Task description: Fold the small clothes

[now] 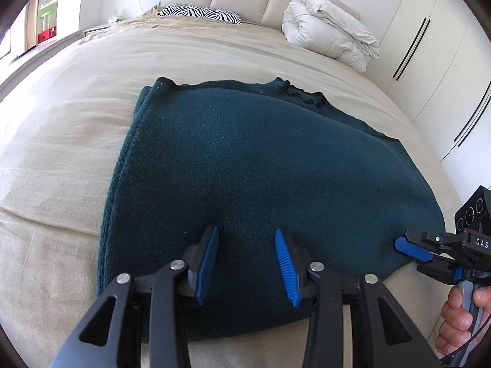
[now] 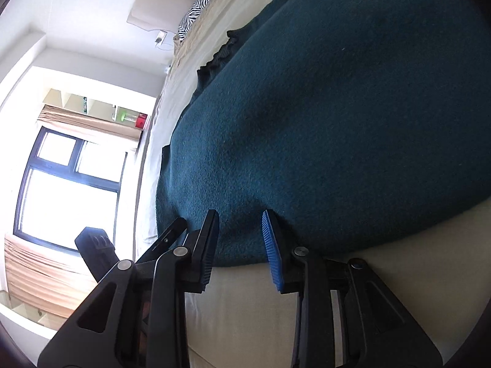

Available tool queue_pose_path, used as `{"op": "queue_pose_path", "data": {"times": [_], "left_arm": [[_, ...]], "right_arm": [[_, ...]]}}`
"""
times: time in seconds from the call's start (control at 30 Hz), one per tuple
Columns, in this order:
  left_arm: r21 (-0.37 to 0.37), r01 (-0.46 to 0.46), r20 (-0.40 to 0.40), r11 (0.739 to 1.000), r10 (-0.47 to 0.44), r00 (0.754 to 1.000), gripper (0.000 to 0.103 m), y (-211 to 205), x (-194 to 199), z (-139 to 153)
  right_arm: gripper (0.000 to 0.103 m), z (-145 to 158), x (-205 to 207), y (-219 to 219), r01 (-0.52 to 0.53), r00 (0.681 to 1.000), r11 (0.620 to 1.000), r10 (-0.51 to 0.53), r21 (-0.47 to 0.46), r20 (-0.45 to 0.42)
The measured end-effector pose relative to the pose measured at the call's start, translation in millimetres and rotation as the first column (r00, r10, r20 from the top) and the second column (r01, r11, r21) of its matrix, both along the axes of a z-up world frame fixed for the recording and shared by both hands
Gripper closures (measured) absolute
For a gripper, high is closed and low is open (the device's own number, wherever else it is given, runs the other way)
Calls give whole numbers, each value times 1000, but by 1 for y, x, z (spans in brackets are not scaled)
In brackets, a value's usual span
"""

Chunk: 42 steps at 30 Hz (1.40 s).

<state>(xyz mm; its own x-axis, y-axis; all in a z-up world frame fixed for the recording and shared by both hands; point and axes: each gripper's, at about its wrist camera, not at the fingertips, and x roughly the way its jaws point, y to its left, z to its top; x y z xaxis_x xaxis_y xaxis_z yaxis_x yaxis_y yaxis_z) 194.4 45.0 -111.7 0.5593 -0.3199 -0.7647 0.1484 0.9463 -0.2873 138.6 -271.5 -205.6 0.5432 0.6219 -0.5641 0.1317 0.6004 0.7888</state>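
A dark teal knitted sweater point(image 1: 245, 159) lies folded flat on the beige bed point(image 1: 61, 153). My left gripper point(image 1: 247, 236) is open, its blue pads over the sweater's near edge, holding nothing. My right gripper point(image 1: 402, 245) shows at the right, tilted on its side at the sweater's near right corner. In the right wrist view the right gripper point(image 2: 241, 219) is open with its fingertips at the edge of the sweater point(image 2: 337, 107); nothing is pinched. The left gripper's body point(image 2: 95, 245) shows at lower left there.
A rolled white duvet point(image 1: 328, 30) and a zebra-print pillow point(image 1: 199, 13) lie at the head of the bed. White wardrobe doors point(image 1: 438, 61) stand to the right. A window point(image 2: 67, 178) and shelves are beyond the bed's far side.
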Motion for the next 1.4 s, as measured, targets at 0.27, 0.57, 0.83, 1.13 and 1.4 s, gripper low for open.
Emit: {"op": "queue_pose_path", "data": {"times": [0.27,0.57,0.83,1.13,1.4], "left_arm": [[-128,-101,32,987,106,994,39,43,-16,29],[-300,-199,-109,933,174,979,39,119,7,20],[-476,-160,-290,865,18,957,43,115,36,-12],[-596,-214,-366,774,-25,930,43,121,49,-24],[-615,-185,-384,767,-86,919,65,114,56,-30]], "right_arm": [[43,36,-42,-61,205,978,976,-201,-72,59],[42,59,-23,-23,29,992,1000,-27,-8,123],[42,66,14,28,-139,984,989,131,59,124],[42,73,62,76,-244,965,963,230,115,126],[42,64,93,113,-282,959,950,274,136,76]]}}
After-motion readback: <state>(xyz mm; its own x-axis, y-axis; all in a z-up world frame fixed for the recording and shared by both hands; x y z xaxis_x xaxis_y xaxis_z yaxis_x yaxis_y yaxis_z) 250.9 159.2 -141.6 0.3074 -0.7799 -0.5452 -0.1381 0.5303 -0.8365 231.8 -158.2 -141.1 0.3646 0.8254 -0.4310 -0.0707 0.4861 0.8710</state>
